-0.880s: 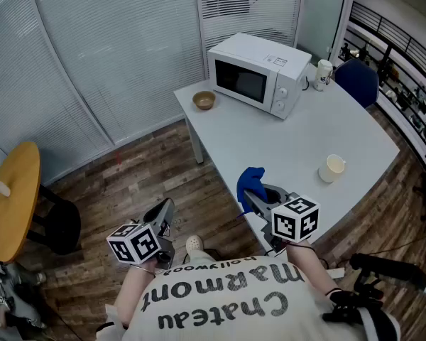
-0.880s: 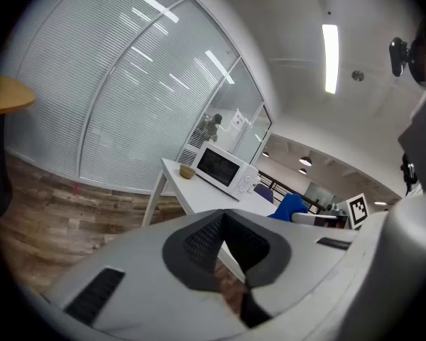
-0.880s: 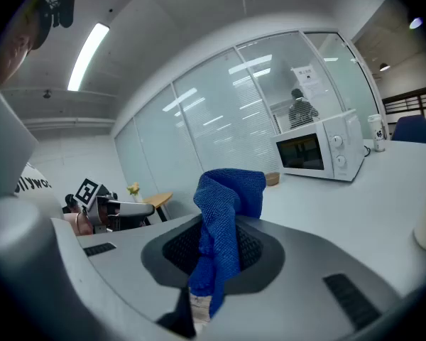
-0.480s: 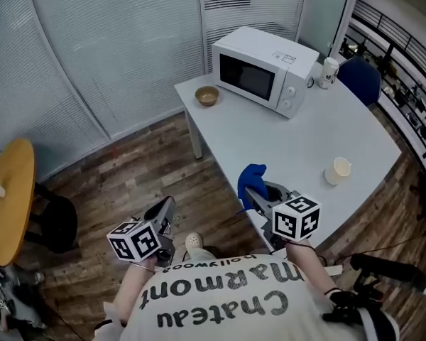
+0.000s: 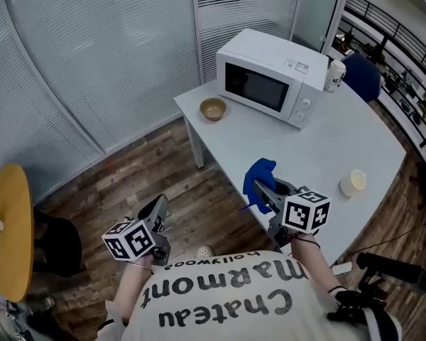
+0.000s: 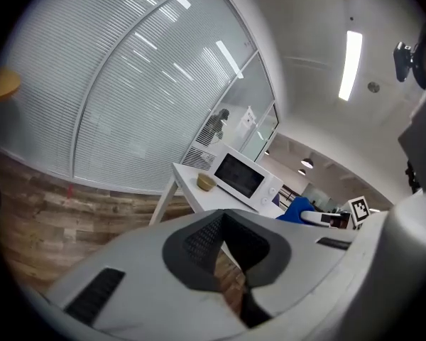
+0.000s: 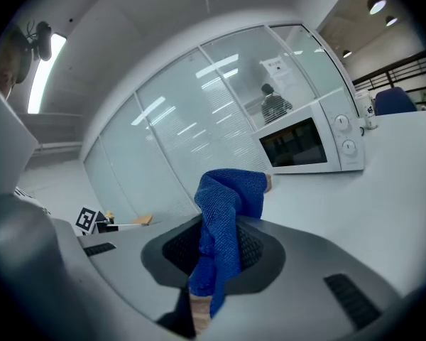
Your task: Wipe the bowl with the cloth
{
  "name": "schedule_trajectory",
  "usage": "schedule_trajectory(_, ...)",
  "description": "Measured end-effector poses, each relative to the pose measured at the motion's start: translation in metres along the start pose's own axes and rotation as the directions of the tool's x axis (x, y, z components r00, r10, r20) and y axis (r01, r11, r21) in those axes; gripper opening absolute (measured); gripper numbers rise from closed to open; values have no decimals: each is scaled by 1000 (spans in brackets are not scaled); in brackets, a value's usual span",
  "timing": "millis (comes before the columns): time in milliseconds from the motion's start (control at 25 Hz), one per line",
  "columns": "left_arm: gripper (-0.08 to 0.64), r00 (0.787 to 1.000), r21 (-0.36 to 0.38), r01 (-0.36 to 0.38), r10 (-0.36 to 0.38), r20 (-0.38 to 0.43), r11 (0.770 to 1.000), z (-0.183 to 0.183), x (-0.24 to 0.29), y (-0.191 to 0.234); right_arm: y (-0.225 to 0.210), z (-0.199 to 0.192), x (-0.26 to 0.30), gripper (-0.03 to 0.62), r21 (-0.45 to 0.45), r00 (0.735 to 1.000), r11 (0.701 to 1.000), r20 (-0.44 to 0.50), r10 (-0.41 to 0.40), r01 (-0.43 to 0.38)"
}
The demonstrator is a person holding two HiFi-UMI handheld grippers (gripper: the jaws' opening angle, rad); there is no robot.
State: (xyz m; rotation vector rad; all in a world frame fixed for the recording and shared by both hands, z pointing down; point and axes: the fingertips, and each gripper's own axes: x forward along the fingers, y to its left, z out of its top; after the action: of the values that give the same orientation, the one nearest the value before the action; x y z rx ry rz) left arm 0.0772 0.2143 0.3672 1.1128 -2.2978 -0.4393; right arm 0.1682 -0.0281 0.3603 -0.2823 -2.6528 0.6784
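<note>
A coarse-woven blue cloth, a smooth matt white table, a wood-plank floor.

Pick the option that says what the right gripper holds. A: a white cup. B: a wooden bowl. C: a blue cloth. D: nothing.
C: the right gripper is shut on the blue cloth, whose free end sticks up out of it.

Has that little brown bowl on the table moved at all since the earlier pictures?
No. The bowl sits on the same corner of the table, just left of the microwave. Only the head camera has shifted.
</note>
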Motion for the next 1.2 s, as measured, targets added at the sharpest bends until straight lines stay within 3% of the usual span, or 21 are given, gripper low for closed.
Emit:
schedule_trajectory(160, 14, 999, -17, 20, -20, -45, 1000, 15, 14, 38, 4, 26, 43, 61, 4, 999, 999, 23, -36, 36)
schedule_trajectory(360, 14, 991, -42, 31, -36, -130, 999, -2, 16, 96, 7, 45, 81, 61, 5, 996, 998, 48, -69, 69)
schedule_trajectory(560, 14, 998, -94, -1, -5, -62, 996, 17, 16, 135, -3, 56, 103, 61, -12, 993, 994, 25, -111, 112)
schedule_trajectory(760, 14, 999, -61, -45, 43, -30, 997, 44, 27, 159, -20, 66, 132, 61, -9, 992, 992, 5, -130, 130)
schedule_trajectory(1000, 14, 999, 2, -43, 43, -9, 999, 93, 62, 179, -37, 90, 194, 61, 1, 995, 995, 19, -98, 98)
schedule_trajectory(1200, 14, 998, 6, -41, 41, -42, 999, 125, 105, 196, -55, 122, 234, 61, 7, 996, 996, 33, -87, 86)
